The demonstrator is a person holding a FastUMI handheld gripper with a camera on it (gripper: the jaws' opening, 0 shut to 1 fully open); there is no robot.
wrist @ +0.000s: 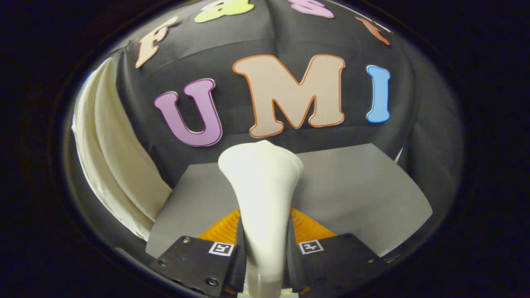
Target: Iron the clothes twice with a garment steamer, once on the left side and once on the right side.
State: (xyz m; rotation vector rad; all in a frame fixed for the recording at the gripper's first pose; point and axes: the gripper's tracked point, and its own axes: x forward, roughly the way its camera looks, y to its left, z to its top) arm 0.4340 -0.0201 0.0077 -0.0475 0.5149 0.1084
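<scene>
Both fingers of the gripper (265,258) clamp the cream plastic garment steamer (261,194) — swing it off the grey table (364,186) toward the cream cloth (112,165) beyond the table's left edge, head flat.

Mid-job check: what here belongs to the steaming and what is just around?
Job: white plastic garment steamer, clamped between the tongs; cream hanging cloth beyond them on the left.
Around: flat grey table top; black cloth wall.

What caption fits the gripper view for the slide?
Claw shut on the white garment steamer, its head raised above the grey table, cream garment hanging off to the side.
</scene>
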